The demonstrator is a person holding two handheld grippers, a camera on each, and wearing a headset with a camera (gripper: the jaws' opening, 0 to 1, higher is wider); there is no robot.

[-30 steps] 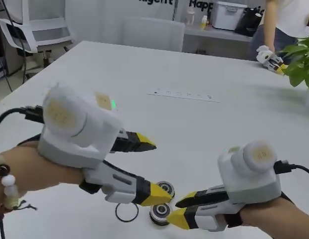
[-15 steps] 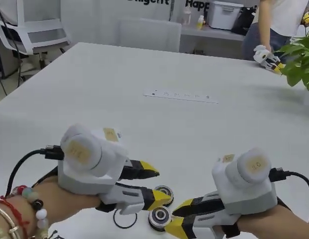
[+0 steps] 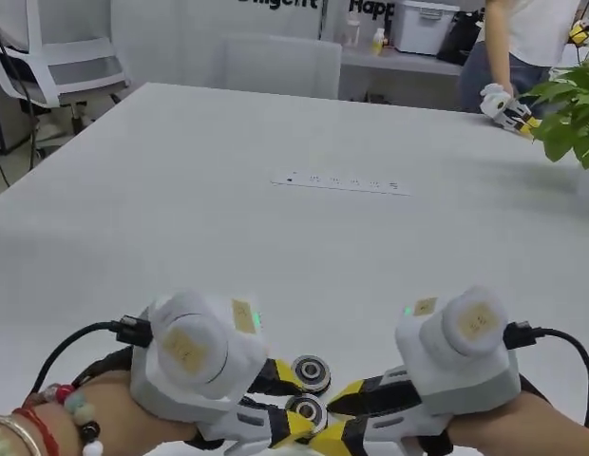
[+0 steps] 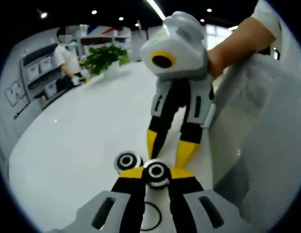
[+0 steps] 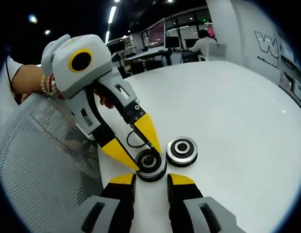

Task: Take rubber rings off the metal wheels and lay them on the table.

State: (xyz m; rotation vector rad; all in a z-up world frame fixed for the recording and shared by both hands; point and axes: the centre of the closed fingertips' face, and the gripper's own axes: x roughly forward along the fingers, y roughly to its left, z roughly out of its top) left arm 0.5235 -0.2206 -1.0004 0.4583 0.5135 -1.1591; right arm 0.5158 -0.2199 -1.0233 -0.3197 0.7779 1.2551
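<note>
Two metal wheels lie near the table's front edge. The nearer wheel sits between the yellow tips of my left gripper, which is shut on its rim. The second wheel rests free just beyond it. My right gripper is open, its tips just short of the held wheel and facing the left gripper. A loose black rubber ring lies flat on the table under the left gripper.
A white power strip lies mid-table. A green plant stands at the far right, beside a person holding another gripper. An office chair is at the far left. The table stretches bare ahead.
My left gripper dropped lower and nearer, and its wide-open jaws have come together around the nearer wheel. The right gripper edged in towards that wheel. The camera tilted slightly.
</note>
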